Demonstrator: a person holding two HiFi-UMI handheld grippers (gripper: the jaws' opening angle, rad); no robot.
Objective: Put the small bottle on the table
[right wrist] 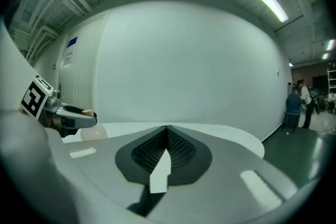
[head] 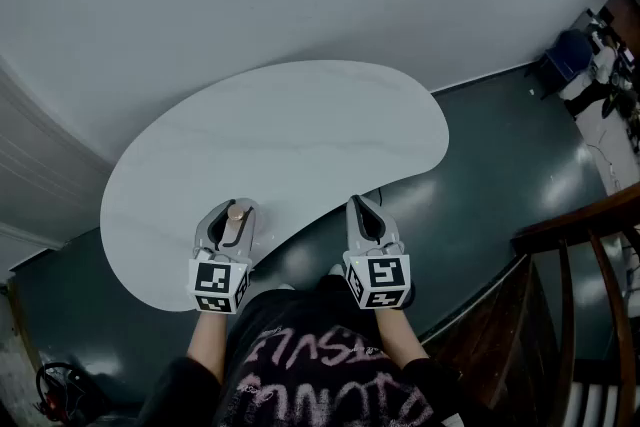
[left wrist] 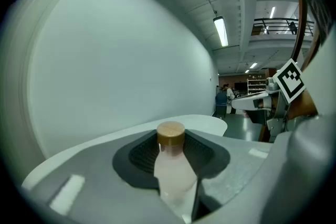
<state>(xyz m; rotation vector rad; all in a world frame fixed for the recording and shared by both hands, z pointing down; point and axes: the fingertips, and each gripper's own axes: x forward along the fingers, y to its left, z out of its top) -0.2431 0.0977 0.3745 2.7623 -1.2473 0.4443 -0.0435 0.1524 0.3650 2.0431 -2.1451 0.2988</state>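
Your left gripper (left wrist: 171,152) is clamped on the small bottle (left wrist: 175,178): pale translucent plastic with a round tan cap (left wrist: 171,134), upright between ribbed black pads (left wrist: 137,156), over the near edge of the smooth white kidney-shaped table (head: 300,130). Its base is hidden, so contact with the table is unclear. Your right gripper (right wrist: 167,138) is closed on nothing, at the table's near edge. The pink print on your shirt (head: 320,370) is cut off and unreadable.

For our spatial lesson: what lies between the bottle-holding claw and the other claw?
Nothing stands there. In the head view, only bare white tabletop and dark floor separate the left claw, holding the small pale brown-capped bottle, from the right claw.
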